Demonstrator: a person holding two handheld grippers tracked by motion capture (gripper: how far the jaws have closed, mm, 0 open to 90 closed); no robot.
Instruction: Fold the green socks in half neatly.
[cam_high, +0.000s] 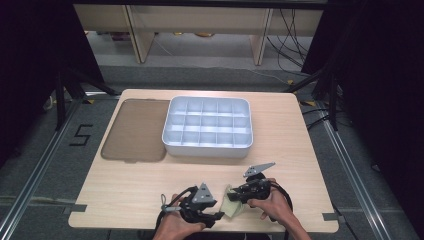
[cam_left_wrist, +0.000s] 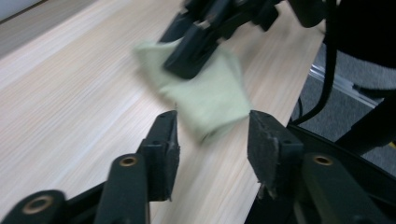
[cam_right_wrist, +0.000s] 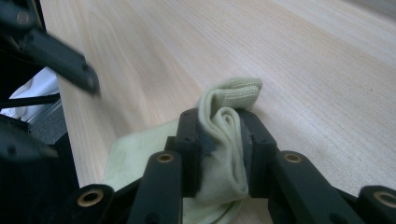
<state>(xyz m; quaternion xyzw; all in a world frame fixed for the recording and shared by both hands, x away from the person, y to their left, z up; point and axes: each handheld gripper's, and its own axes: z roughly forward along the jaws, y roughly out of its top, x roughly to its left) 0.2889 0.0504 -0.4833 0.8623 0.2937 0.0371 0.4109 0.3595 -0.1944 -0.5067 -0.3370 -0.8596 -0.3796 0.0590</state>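
Below, near the table's (cam_high: 130, 200) front edge, both grippers meet at a pale green cloth (cam_high: 231, 206). Right gripper (cam_right_wrist: 220, 154): jaws clenched on a bunched fold of the cloth, which lies on the wood under it. Left gripper (cam_left_wrist: 212, 140): jaws apart, pads clear of the cloth, whose loose end lies between them. Farther back: a white divided tray (cam_high: 172, 145) beside a brown lid (cam_high: 135, 130)
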